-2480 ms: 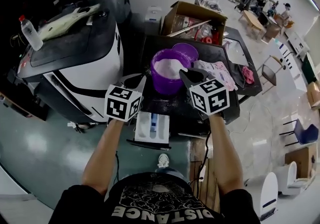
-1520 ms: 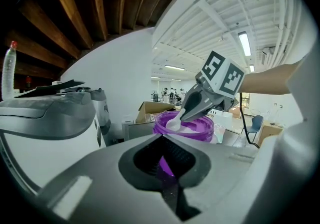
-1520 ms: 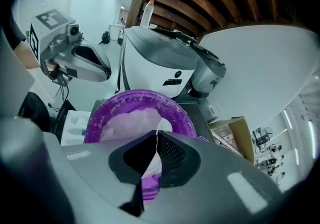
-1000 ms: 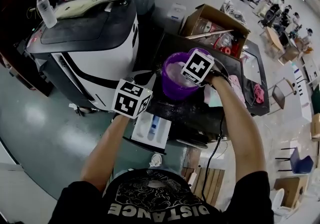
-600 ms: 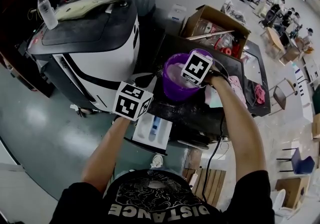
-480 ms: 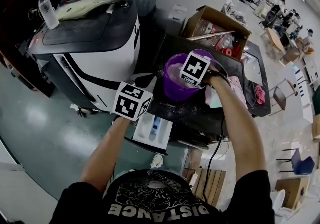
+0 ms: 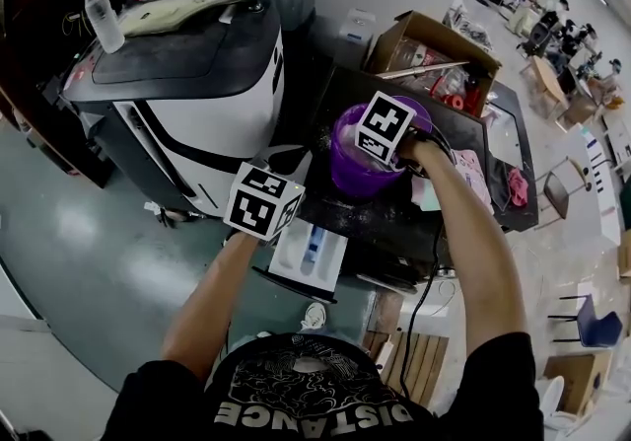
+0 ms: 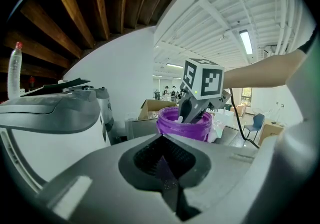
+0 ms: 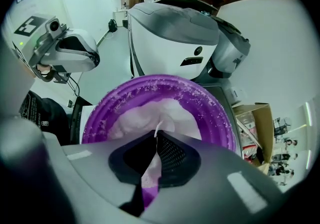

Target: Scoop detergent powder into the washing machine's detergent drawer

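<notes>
Pinching the thin white scoop between the jaws of the right hand-held gripper and reaching down from above into the purple tub, right over the heap of white detergent powder. Not showing clearly whether the scoop's end is touching the powder. Holding the left hand-held gripper pressed together on nothing, pointing toward the tub from its left side and staying apart from it, lower than the rim. Resting the tub on the dark counter, near the left edge, with powder grains clinging around the inside of the rim. Showing the detergent drawer pulled out just below the counter's near edge, white with a blue insert, touching neither hand-held gripper. Flanking the counter on the left with the black-and-white washing machine, carrying an upright clear bottle with a red cap on top. Backing the counter with an open cardboard box.
</notes>
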Tool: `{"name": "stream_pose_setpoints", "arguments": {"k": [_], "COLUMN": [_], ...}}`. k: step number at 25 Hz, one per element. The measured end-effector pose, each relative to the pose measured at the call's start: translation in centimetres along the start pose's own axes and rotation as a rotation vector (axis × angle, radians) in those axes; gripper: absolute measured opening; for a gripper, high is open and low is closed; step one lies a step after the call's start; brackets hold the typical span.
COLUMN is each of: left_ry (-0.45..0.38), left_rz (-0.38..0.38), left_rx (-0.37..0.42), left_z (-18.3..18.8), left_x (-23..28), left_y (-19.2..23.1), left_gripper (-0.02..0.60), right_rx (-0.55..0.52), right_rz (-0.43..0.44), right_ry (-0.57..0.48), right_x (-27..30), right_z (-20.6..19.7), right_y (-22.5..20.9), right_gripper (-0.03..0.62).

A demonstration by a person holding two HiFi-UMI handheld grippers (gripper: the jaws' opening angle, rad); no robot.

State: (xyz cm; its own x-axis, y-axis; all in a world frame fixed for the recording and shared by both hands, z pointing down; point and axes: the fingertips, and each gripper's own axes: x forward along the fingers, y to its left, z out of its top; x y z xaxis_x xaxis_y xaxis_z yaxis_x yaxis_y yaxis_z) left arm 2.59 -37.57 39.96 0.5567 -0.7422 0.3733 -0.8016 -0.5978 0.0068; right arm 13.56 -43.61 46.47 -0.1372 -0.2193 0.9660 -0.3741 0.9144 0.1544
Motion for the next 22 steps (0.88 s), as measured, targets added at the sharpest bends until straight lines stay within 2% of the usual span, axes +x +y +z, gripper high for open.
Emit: {"name": "stream_pose_setpoints", "arguments": {"k": [6, 14, 22], "left_ry": [-0.002, 0.007, 0.002], "left_rz": [0.0, -0.01, -0.012], "left_rx": [-0.006, -0.008, -0.007], "left_z": [-0.1, -0.6, -0.3], "left_x": [-0.2, -0.1, 0.0], "left_y": [0.1, -0.2, -0.1], "left_gripper": [0.0, 0.0, 0.0], "right_rx": [0.047, 0.168, 0.313], "right_rz": [0.046, 0.141, 0.255], "right_ry": [0.001, -0.016, -0.089], "right_x": [0.0, -0.6, -1.3], "right_z": [0.0, 0.3, 1.4], "right_y": [0.4, 0.9, 1.3], "right_gripper": [0.034, 0.035, 0.034]}}
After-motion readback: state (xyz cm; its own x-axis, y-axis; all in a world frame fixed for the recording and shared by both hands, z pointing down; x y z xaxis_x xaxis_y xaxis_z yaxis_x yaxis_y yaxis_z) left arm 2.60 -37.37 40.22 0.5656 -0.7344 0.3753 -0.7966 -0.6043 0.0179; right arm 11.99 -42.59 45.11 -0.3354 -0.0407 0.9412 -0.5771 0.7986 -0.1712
